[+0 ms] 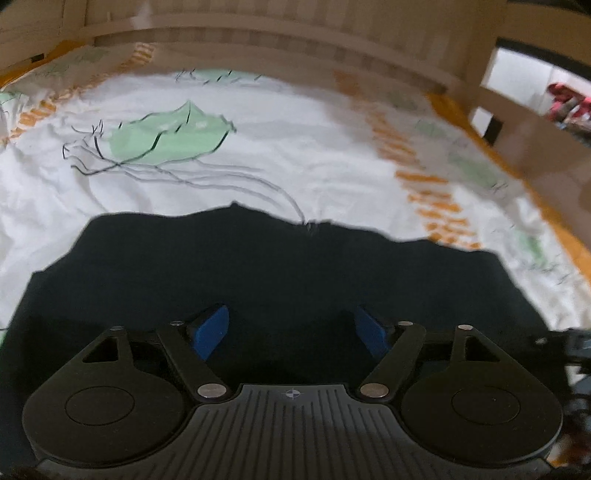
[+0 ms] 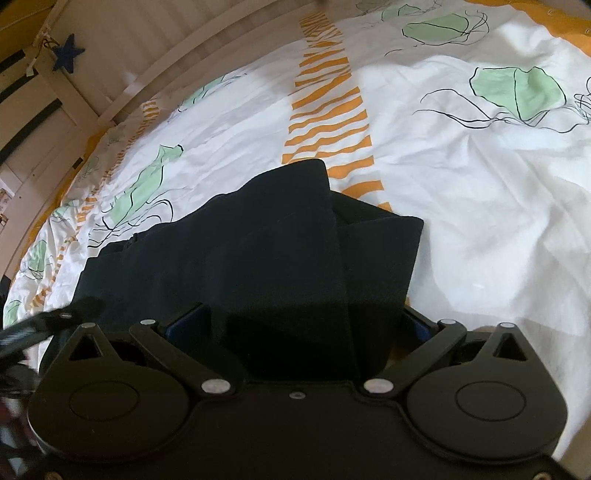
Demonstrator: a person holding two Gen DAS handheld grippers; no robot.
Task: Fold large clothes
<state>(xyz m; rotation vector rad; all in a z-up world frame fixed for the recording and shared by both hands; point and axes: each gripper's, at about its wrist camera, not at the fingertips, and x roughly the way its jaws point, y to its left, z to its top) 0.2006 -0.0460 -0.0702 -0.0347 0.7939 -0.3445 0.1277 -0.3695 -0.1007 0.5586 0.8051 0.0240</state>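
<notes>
A large dark navy garment (image 1: 258, 266) lies partly folded on the bed. In the right wrist view it (image 2: 280, 236) shows as layered folds with a corner pointing away. My left gripper (image 1: 293, 326) is open, its blue pads (image 1: 210, 330) wide apart just above the cloth near its close edge. My right gripper (image 2: 306, 325) is open too. A thick fold of the garment lies between its spread fingers (image 2: 184, 326), which are mostly hidden by the cloth.
The bed is covered by a white duvet (image 2: 461, 192) with green leaf shapes and orange striped bands (image 2: 328, 122). A white slatted bed frame (image 1: 295, 33) runs along the far side. A blue star (image 2: 67, 52) hangs on the frame at left.
</notes>
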